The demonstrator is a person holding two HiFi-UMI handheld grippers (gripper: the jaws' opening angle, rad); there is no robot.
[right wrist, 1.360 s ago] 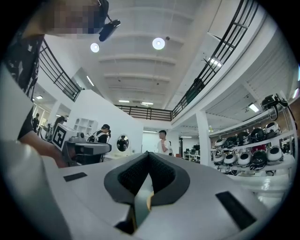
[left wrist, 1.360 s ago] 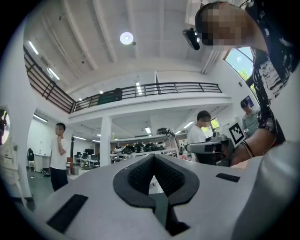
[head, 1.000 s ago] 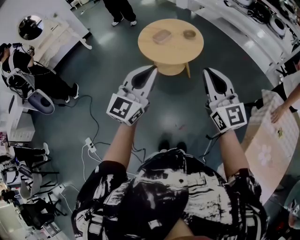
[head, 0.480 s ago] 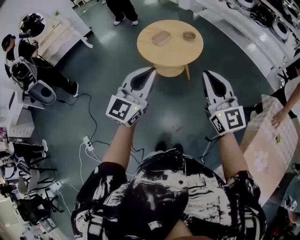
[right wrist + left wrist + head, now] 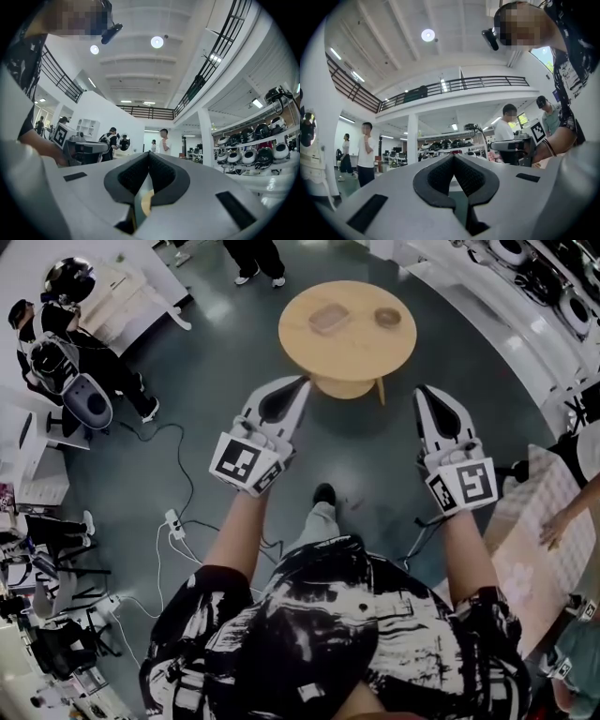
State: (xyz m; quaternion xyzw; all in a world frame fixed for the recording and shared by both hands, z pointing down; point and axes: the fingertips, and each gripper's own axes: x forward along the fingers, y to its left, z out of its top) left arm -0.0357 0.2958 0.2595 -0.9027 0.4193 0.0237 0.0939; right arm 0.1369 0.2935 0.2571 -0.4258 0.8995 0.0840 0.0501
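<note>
A shoe [image 5: 323,493] now shows between the arms, a step toward the round tabletop [image 5: 352,357]. The left tool [image 5: 300,382] and right tool [image 5: 424,392] stay closed and empty, short of its near edge.

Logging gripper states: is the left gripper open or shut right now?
Shut. In its own view the left gripper shows both jaw tips meeting at the front, with nothing clamped between them.

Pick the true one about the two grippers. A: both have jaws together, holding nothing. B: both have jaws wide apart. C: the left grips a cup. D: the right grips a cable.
A: the left gripper and right gripper each show jaws meeting at the tips, with nothing between.
</note>
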